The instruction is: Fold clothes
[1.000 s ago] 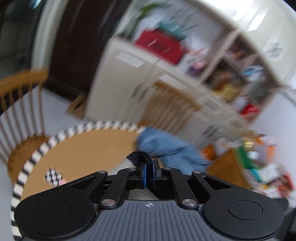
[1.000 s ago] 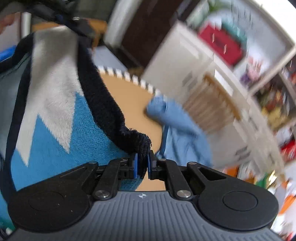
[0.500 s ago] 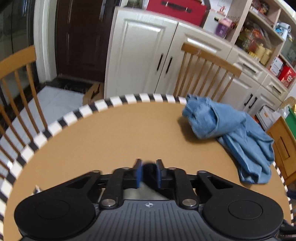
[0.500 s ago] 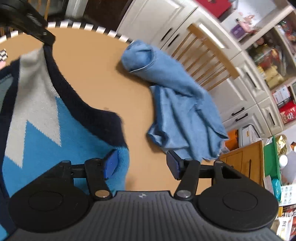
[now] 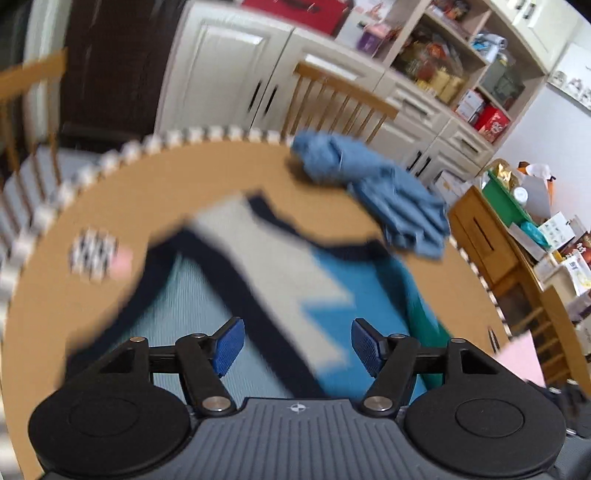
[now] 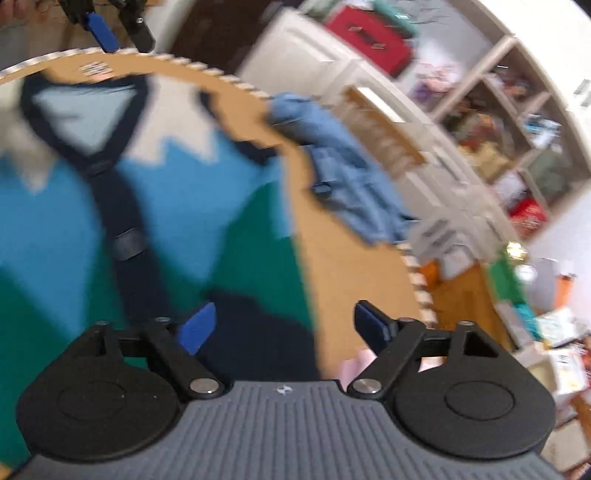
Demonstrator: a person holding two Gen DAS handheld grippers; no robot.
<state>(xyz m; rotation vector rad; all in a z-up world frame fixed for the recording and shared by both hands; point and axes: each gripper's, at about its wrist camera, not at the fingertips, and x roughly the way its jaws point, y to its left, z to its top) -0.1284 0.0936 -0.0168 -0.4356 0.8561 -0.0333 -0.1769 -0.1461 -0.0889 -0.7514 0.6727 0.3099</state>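
A knit vest (image 5: 280, 280) in blue, green, cream and navy lies spread flat on the round table (image 5: 155, 184); it also shows in the right wrist view (image 6: 177, 192). My left gripper (image 5: 297, 345) is open and empty above the vest's upper part. My right gripper (image 6: 284, 326) is open and empty above the vest's right edge. The left gripper's fingers (image 6: 101, 24) show at the far side of the table in the right wrist view. A crumpled blue denim garment (image 5: 373, 192) lies at the table's far right, and also shows in the right wrist view (image 6: 340, 166).
The table has a black-and-white striped rim (image 5: 122, 155). A small checkered tag (image 5: 94, 253) lies on it, left of the vest. Wooden chairs (image 5: 340, 99) stand behind the table. Cabinets and full shelves (image 5: 443, 74) line the wall. A pink sheet (image 5: 521, 360) lies at the near right.
Both grippers have let go of the vest and opened; it now lies flat on the table. Both have pulled back and up from it. Both views are blurred by motion.
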